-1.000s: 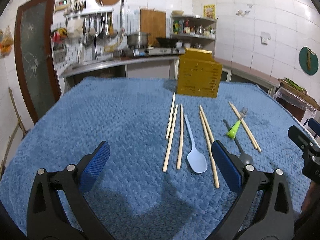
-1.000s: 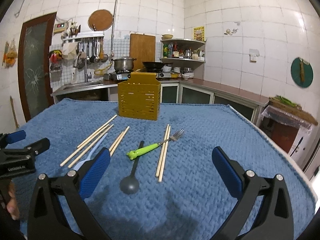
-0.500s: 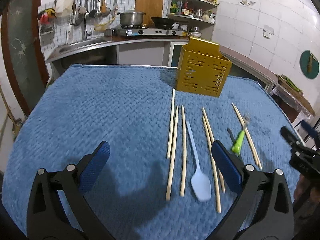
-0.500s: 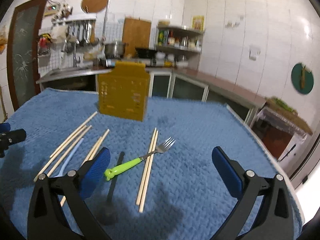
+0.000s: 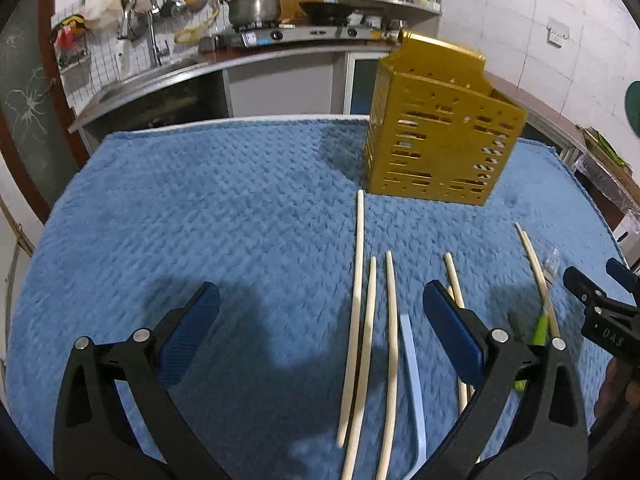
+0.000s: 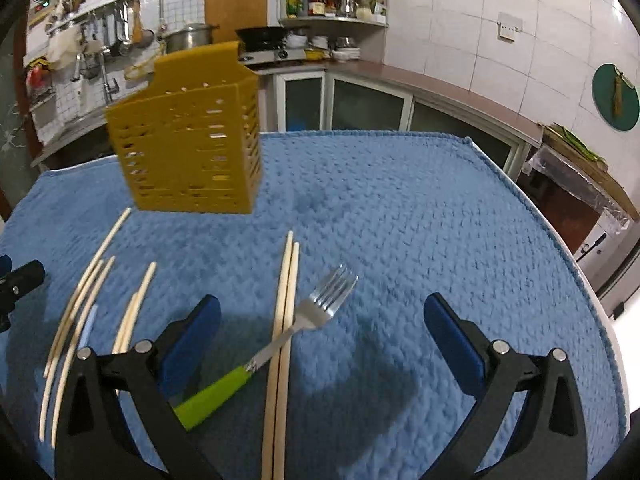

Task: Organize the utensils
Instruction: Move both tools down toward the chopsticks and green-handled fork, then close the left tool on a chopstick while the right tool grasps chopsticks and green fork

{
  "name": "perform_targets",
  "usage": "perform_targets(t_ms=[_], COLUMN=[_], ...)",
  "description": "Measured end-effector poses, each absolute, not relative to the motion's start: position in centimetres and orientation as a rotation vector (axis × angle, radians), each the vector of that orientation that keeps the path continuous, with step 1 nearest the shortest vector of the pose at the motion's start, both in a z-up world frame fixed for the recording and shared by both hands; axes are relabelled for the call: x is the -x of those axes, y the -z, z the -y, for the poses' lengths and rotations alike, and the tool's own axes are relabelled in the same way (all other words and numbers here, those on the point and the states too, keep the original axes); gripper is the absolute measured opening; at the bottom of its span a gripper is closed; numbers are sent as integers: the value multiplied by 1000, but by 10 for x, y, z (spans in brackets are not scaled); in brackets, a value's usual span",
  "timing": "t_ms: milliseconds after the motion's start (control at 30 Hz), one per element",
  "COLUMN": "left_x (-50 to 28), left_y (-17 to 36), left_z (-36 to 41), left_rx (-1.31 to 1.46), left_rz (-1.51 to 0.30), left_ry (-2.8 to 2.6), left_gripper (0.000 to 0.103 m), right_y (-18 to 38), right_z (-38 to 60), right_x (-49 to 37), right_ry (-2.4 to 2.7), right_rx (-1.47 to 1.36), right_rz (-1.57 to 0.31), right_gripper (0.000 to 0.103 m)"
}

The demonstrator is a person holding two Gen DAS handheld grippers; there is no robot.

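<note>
Left gripper (image 5: 320, 320) is hovering with jaws wide apart, gripping nothing, over 3 chopsticks (image 5: 362, 320) and a pale blue spoon handle (image 5: 412, 364) lying on the blue cloth (image 5: 200, 208). Right gripper (image 6: 320, 320) is likewise spread and empty above a chopstick pair (image 6: 285, 320) with the green-handled fork (image 6: 280, 344) lying across it. Yellow slotted holder (image 6: 192, 152) is standing upright at the cloth's far side.

Both grippers, left gripper (image 5: 320, 332) and right gripper (image 6: 322, 336), have black triangular arms, silver screws and textured blue pads (image 5: 452, 336).
</note>
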State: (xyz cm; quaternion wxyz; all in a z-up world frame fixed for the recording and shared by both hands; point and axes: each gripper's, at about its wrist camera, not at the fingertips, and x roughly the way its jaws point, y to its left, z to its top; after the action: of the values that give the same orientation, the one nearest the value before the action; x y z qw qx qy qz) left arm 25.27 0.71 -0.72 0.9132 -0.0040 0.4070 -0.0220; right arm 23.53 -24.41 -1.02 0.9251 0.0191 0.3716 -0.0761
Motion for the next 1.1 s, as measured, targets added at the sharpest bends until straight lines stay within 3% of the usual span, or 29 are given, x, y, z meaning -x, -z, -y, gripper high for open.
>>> perform_targets(t_ms=[500,600,767,833,867,1000,1100], left_x=[-317,-322,-330,-333,-334,-335,-335], left_y=[41,45,54,55,55,55,54], left_z=[2,3,8,12,14,21,19], left_rx=[43,54,42,18,9,-37,-27], left_rz=[-929,-931,-960,-968,-972,-975,-976], left_ry=[55,75,114,124,125,132,130], left_gripper=[98,98,97,97,97,87,82], right_y=[49,54,56,55,54,51,50], right_z=[256,263,261,263,264,264,260], right_x=[-267,-268,-269,-269,-269,-269,-272], right_ry=[198,168,159,155,143,118,103], right_rx=[-135,-183,-158,-159,-165,-171,-144], right_rz=[-896,-922,-919,-917,-917,-915,-914], right_gripper=[98,87,80,67,65,49,46])
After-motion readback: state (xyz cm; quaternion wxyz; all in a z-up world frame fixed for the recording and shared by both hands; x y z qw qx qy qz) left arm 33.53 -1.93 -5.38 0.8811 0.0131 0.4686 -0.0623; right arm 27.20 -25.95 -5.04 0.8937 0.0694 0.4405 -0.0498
